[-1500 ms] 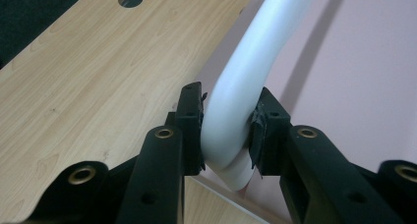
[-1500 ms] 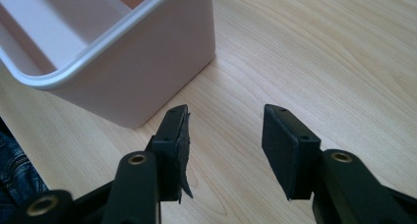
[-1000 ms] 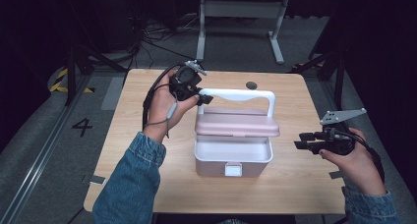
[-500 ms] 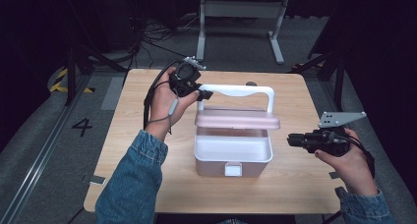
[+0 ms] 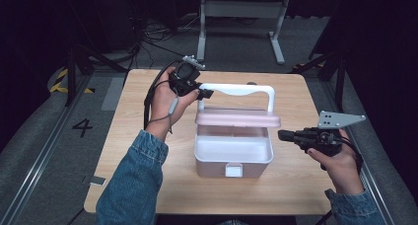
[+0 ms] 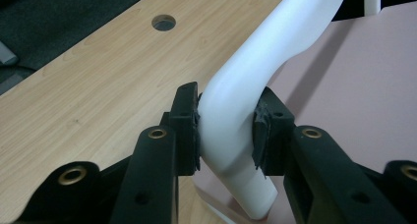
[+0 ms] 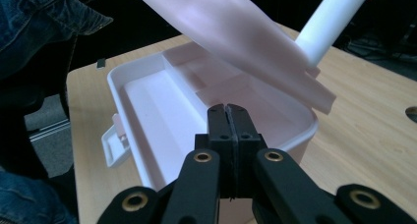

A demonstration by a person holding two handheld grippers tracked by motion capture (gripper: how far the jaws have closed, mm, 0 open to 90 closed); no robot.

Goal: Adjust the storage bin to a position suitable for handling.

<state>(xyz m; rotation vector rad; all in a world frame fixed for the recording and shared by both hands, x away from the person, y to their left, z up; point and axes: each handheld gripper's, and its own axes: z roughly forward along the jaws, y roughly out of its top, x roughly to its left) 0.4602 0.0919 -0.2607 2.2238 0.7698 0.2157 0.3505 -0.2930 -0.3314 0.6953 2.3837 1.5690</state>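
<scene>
A white box (image 5: 217,167) stands open in the middle of the wooden table, latch toward me. Its pink lid (image 5: 237,119) is tilted up over the back half, hanging under the white handle (image 5: 236,89). My left gripper (image 5: 204,93) is shut on the handle's left corner; in the left gripper view its pads (image 6: 188,123) press both sides of the handle (image 6: 275,47). My right gripper (image 5: 282,134) is level to the right of the box, pointing at it. Its jaws (image 7: 228,108) have just been closing and now meet with nothing between them, before the box rim (image 7: 118,86) and raised lid (image 7: 236,32).
A round hole (image 5: 251,83) sits in the table behind the handle. The box's white latch (image 5: 233,169) hangs at its front wall. A metal stand (image 5: 241,8) is on the floor beyond the table. Bare tabletop (image 5: 148,180) lies left and right of the box.
The lid has risen off the box as the left gripper holds the handle up. The right gripper has slid left toward the box, and its jaws have gone from open to shut.
</scene>
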